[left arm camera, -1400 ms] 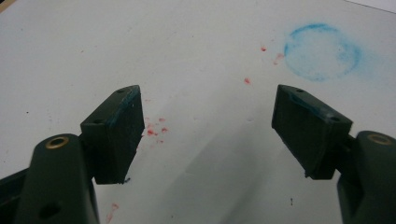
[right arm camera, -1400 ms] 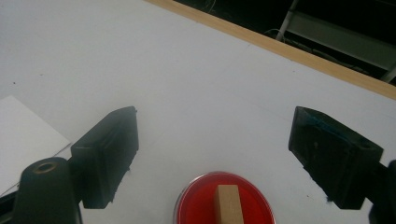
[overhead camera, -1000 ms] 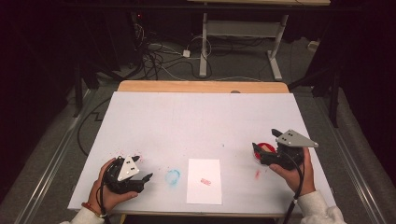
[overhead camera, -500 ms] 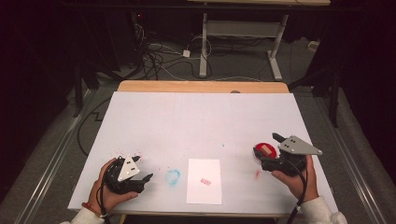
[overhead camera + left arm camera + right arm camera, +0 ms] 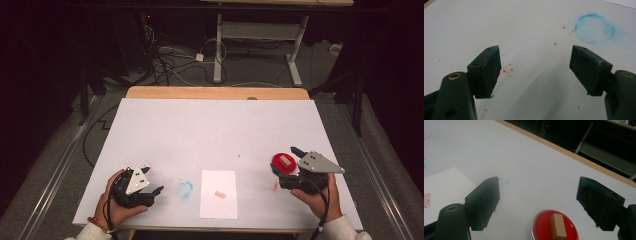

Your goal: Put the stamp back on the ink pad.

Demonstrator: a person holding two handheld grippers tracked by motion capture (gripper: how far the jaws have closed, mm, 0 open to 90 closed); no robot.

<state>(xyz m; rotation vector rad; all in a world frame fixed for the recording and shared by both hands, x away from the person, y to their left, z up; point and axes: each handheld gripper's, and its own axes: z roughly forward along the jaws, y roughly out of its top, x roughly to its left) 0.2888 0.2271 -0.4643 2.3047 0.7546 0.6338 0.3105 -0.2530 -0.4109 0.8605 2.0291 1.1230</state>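
A round red ink pad [image 5: 283,164] [image 5: 554,226] lies at the front right of the white table cover, with a small wooden stamp block [image 5: 285,161] [image 5: 558,225] standing in it. My right gripper [image 5: 289,167] [image 5: 537,203] sits just behind and over the pad, open, its jaws wide apart on either side with nothing held. A white sheet of paper [image 5: 219,193] [image 5: 441,190] lies at the front middle and bears a small red stamp mark [image 5: 219,194] [image 5: 427,200]. At the front left my left gripper [image 5: 152,192] [image 5: 535,72] rests open and empty.
A blue ink ring [image 5: 185,189] [image 5: 594,29] marks the cover between the left gripper and the paper. Red ink specks [image 5: 505,71] dot the cover near the left gripper. The wooden table edge [image 5: 216,93] runs along the back. Cables lie on the floor beyond.
My right hand has drawn back towards the front right. The red ink pad with the stamp block, partly covered a second ago, now lies uncovered between the open jaws. The left gripper stayed put.
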